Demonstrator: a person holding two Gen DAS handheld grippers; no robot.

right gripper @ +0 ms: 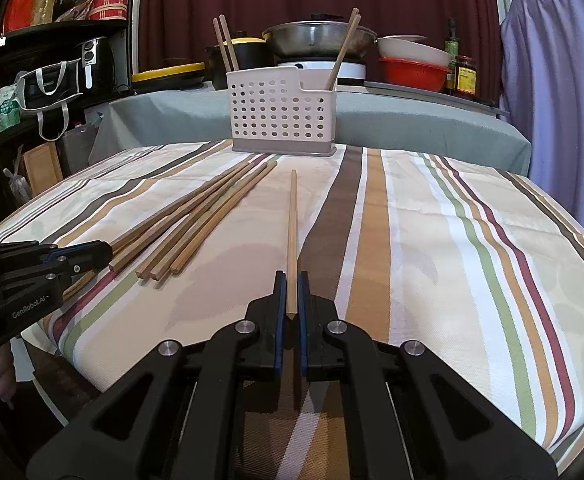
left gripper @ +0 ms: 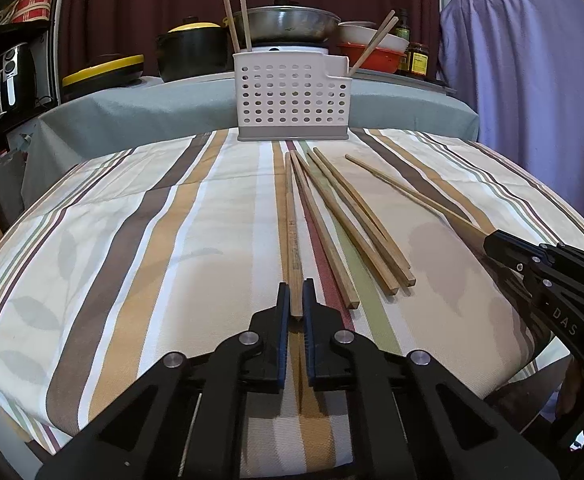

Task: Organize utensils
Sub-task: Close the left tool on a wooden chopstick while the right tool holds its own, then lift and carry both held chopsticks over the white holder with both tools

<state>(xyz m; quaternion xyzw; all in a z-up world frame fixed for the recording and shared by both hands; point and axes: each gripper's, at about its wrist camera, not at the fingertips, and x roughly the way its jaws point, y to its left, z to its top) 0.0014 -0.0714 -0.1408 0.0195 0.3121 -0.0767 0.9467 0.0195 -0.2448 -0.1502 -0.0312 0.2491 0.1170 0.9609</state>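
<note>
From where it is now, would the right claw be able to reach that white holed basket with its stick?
Probably yes. The right claw is shut on a single wooden chopstick, and only bare striped tablecloth lies between it and the white perforated plastic basket. The other loose chopsticks lie off to the left.

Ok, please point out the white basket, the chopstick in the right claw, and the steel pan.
white basket (right gripper: pixel 279 114), right wrist view, on its perforated front wall.
chopstick in the right claw (right gripper: pixel 292 232), right wrist view, mid-shaft.
steel pan (left gripper: pixel 292 24), left wrist view, on its side.
</note>
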